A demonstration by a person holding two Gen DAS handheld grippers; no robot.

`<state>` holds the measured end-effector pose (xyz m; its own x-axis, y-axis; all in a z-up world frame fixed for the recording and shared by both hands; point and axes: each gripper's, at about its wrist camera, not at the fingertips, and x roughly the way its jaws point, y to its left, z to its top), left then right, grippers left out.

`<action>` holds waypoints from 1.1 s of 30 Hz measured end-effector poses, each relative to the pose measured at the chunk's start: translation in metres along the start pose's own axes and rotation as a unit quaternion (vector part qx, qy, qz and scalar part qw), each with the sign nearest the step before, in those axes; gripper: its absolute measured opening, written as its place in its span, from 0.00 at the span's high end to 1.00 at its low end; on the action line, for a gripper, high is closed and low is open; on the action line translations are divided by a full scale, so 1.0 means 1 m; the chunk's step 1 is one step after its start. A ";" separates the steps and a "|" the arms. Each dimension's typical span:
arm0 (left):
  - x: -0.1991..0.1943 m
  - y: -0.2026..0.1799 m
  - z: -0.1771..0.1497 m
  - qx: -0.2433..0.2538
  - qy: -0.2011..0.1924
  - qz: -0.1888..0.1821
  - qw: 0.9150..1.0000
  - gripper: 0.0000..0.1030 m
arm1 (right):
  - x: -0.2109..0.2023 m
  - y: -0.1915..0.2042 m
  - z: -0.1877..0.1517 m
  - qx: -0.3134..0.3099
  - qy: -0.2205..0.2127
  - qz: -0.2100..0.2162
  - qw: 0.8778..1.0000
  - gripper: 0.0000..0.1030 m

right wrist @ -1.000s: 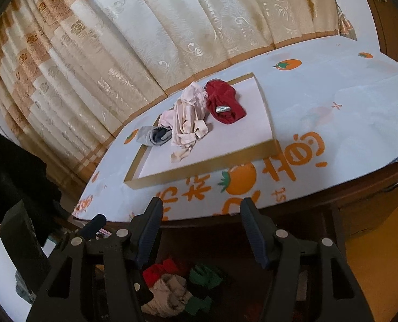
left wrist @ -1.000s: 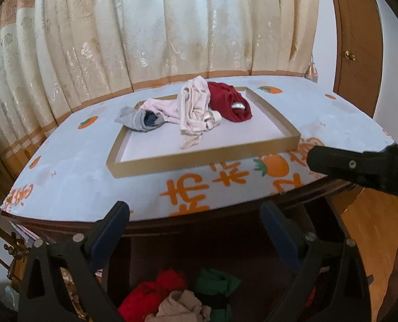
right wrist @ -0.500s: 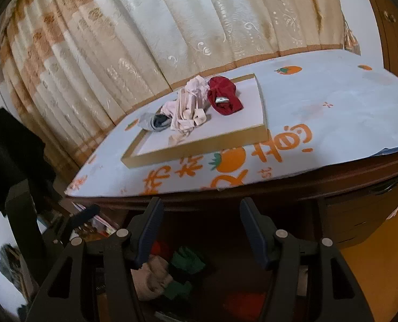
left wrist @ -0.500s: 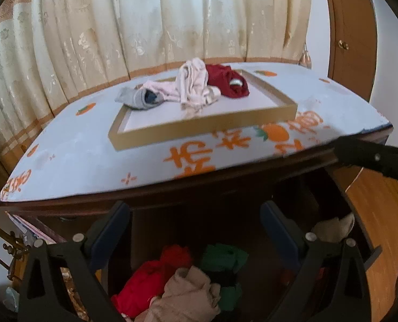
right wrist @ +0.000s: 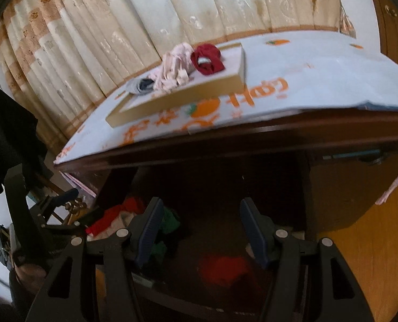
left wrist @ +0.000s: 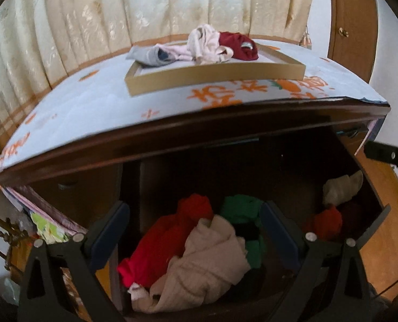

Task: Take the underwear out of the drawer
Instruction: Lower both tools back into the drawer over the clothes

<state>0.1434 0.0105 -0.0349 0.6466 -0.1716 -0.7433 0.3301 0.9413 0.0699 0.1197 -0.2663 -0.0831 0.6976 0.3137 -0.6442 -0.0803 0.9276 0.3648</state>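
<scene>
Both claws are held spread and empty above the open drawer (left wrist: 381, 214), probably so that a garment can be taken between the fingers. The left claw (left wrist: 196, 230) is aimed at the beige underwear (left wrist: 207, 268), a crumpled heap without a clear long axis, lying beside the red underwear (left wrist: 166, 241). The right claw (right wrist: 200, 230) hangs over another red piece (right wrist: 225, 268). Some garments are already laid in the shallow tray (left wrist: 215, 76) on the tabletop (left wrist: 91, 112).

right tongs (right wrist: 199, 230): jaws apart, empty | open drawer (right wrist: 199, 303) below: red underwear (right wrist: 223, 268)
</scene>
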 end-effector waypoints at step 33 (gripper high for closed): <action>0.037 0.004 -0.036 0.065 0.124 -0.112 0.984 0.38 | 0.011 -0.012 -0.029 0.008 0.050 0.017 0.999 0.40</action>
<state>0.1443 0.0187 -0.0864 0.3654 -0.2789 -0.8881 0.5402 0.8405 -0.0417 0.1073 -0.2678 -0.1138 0.6205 0.3650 -0.6941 -0.0910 0.9126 0.3986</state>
